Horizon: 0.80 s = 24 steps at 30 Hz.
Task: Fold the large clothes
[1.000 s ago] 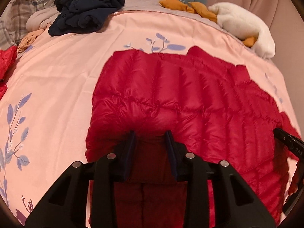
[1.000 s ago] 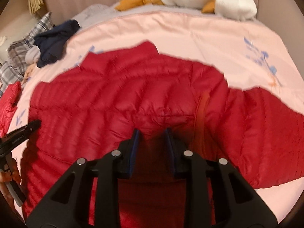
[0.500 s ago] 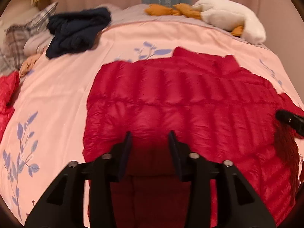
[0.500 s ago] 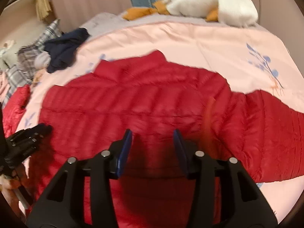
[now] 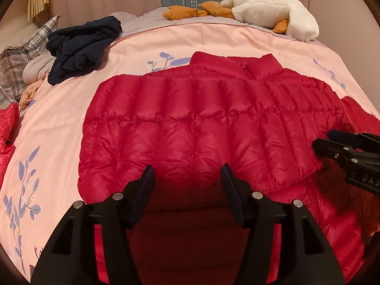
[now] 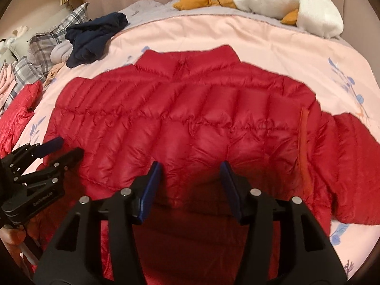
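both tools have let go and spread wide since a moment ago. navy clothes (image 5: 83, 47) and a white plush goose (image 5: 273, 14) lie far up the pink bed (image 5: 59, 123), nothing blocking. left tool (image 5: 187, 178) and right tool (image 6: 190, 175) hover empty just above the near fold of the red quilted puffer jacket (image 5: 201, 123), lying flat, collar away.
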Motion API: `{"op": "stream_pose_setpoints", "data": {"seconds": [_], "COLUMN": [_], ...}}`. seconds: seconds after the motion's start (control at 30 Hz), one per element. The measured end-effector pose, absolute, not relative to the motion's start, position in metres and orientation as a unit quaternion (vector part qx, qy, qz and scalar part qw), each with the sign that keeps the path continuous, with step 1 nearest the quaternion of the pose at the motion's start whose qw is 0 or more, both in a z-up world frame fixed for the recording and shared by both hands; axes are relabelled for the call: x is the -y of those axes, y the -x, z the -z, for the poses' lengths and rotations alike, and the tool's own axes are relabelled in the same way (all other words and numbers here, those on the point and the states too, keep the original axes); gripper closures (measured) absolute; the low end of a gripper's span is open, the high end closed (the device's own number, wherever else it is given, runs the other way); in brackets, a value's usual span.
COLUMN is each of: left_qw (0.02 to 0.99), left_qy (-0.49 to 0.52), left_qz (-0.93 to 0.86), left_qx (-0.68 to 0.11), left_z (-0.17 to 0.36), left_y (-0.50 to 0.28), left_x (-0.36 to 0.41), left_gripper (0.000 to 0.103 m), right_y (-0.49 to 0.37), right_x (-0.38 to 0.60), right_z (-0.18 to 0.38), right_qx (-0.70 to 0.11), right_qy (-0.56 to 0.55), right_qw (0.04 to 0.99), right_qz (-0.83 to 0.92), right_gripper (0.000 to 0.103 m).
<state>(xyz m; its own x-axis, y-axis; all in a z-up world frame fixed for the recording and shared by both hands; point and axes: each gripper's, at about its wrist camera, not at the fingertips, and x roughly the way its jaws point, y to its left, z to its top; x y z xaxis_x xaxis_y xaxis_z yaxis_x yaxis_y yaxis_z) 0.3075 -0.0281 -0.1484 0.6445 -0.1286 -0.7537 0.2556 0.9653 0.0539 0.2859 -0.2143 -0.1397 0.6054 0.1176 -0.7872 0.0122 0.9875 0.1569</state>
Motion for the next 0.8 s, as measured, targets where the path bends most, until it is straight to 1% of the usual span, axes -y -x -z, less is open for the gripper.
{"op": "stream_pose_setpoints", "data": {"seconds": [0.43,0.63,0.8], "left_qw": [0.902,0.902,0.902], "left_qy": [-0.081,-0.085,-0.086], "left_qz": [0.105,0.103,0.103], "left_qx": [-0.41,-0.411,-0.411], "left_z": [0.153,0.154,0.154], "left_y": [-0.308,-0.307,-0.307], "left_x": [0.03,0.032,0.033], "left_gripper": [0.044,0.044,0.044], "right_y": [-0.285,-0.277,-0.292], "right_x": [0.215,0.225,0.25], "right_z": [0.145,0.119,0.131], "right_qx": [-0.443,-0.395,-0.427], "right_qy": [-0.084,-0.099,-0.123], "right_qw": [0.892,0.913,0.896], "right_qz": [-0.029,-0.027,0.011], "right_gripper": [0.048,0.048,0.048]}}
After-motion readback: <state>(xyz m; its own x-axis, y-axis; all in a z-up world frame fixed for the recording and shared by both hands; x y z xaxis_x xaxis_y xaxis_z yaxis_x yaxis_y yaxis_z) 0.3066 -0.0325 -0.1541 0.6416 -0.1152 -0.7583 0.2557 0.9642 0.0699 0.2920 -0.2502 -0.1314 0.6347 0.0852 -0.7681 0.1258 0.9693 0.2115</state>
